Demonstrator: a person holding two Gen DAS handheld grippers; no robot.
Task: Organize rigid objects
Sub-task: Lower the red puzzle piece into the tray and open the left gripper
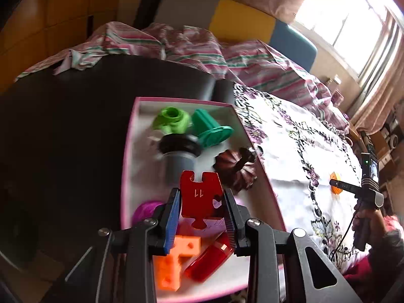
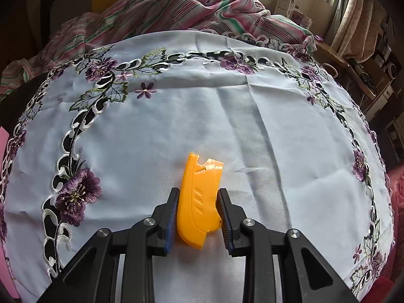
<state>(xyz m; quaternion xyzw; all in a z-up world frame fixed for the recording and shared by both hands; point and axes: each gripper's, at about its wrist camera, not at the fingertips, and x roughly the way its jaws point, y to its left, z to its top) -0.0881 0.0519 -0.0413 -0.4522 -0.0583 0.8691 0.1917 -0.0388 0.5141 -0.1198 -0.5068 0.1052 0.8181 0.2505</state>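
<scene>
My left gripper point(image 1: 202, 209) is shut on a flat red puzzle-shaped piece point(image 1: 200, 197) marked 11 and holds it above a pink-rimmed white box point(image 1: 131, 151). The box holds a light green part point(image 1: 171, 121), a dark green part point(image 1: 212, 131), a black and grey cylinder point(image 1: 178, 156), a brown ridged piece point(image 1: 236, 170), a purple piece point(image 1: 145, 209), an orange block point(image 1: 174, 260) and a red translucent piece point(image 1: 208, 258). My right gripper point(image 2: 198, 214) is shut on a curved orange plastic piece point(image 2: 199, 197) at the white cloth point(image 2: 252, 139). The right gripper also shows in the left wrist view point(image 1: 339, 185).
The box sits on a dark table point(image 1: 63, 126) beside the white cloth embroidered with purple flowers point(image 1: 290, 151). Striped pink bedding point(image 2: 189, 7) is piled behind the cloth. Shelves and clutter stand at the far right point(image 2: 378, 75).
</scene>
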